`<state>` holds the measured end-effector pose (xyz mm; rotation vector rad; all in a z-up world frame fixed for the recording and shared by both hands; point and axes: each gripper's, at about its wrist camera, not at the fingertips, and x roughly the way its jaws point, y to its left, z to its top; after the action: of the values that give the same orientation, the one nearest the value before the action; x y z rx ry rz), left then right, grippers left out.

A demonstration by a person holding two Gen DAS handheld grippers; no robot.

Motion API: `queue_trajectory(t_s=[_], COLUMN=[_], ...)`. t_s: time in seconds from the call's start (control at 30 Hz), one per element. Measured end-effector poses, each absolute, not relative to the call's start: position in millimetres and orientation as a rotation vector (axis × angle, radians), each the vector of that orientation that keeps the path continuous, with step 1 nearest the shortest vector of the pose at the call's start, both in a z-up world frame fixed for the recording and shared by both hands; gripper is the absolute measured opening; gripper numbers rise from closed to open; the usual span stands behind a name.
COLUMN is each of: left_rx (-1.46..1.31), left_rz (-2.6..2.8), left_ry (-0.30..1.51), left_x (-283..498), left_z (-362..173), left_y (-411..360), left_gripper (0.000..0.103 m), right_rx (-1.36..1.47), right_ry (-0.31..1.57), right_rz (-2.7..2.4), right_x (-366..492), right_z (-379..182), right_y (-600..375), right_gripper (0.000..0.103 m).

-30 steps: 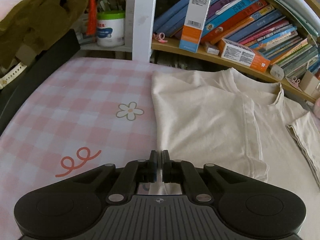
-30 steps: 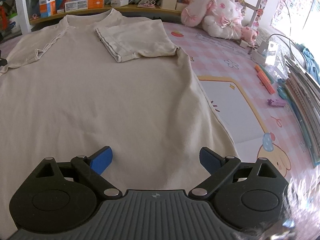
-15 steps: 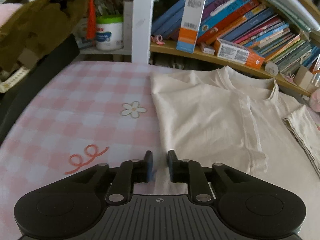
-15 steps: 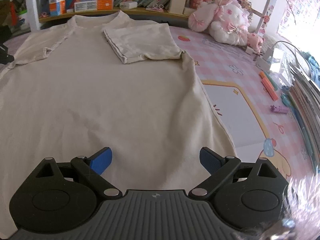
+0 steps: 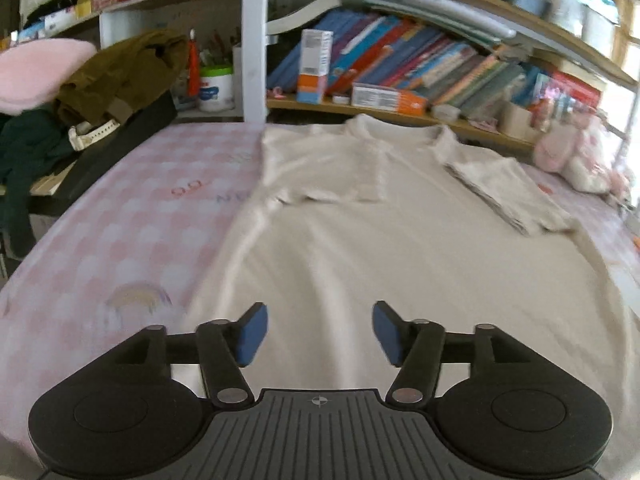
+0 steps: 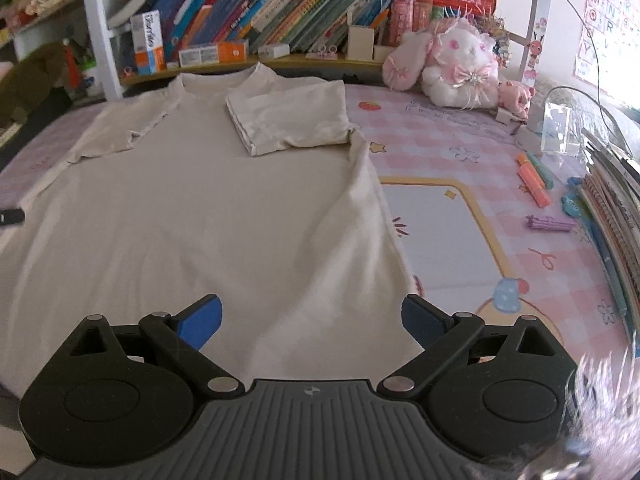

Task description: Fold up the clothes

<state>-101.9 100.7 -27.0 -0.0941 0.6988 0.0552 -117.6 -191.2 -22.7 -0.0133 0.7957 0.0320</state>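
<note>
Cream shirt [image 5: 380,248] lies flat on the pink checked bench [image 5: 120,240], collar toward the bookshelf [image 6: 280,12] at 12 o'clock, both sleeves folded in over the chest. Left gripper [image 5: 318,330] hangs over the hem, fingers wide, holding nothing. Right gripper [image 6: 312,318] likewise, fingers wide and empty over the hem's right side; plush rabbit [image 6: 456,64] at 1 o'clock.
</note>
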Motion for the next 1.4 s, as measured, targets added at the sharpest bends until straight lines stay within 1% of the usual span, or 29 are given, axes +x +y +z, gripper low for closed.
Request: queue_trajectory(t_s=[0.1,0.13,0.4,0.53,0.97,1.03,1.1,1.4], left_rx=[-0.12,-0.121,-0.126,-0.098,-0.053,-0.048,-0.049,-0.043], left_rz=[0.049,0.049,0.066,0.048,0.019,0.014,0.007,-0.028], left_ry=[0.689,0.687,0.703,0.717,0.735,0.737,0.739,0.746], left_x=[-134.0,-143.1,-198.9,-216.6,-239.4,-242.7,-244.1,-247.0], left_z=[-22.9,-22.0,-19.5,-19.2,-22.9,-23.5,-24.3,-22.9], left_y=[78.8,72.5,36.8,27.2,33.0,34.4,39.4,60.8], left_gripper=[0.075,0.077,0.082,0.088,0.089,0.09,0.092,0.092], right_rx=[-0.043,-0.047,-0.017,0.001,0.017,0.013,0.009,0.022], right_ry=[0.786,0.786,0.812,0.818,0.849,0.85,0.852,0.851], right_rz=[0.057,0.066,0.108,0.116,0.098,0.092,0.085,0.05], right_x=[-135.8,-142.0,-179.9,-190.4,-209.1,-212.4,-215.7,-226.2], right_z=[-20.9,-20.7,-26.9,-26.9,-27.0,-25.9,-24.8,-20.7], right_y=[-203.5,-208.1,-240.7,-246.4,-229.8,-224.7,-219.5,-200.4], right_gripper=[0.097,0.097,0.097,0.097,0.097,0.097,0.097,0.097])
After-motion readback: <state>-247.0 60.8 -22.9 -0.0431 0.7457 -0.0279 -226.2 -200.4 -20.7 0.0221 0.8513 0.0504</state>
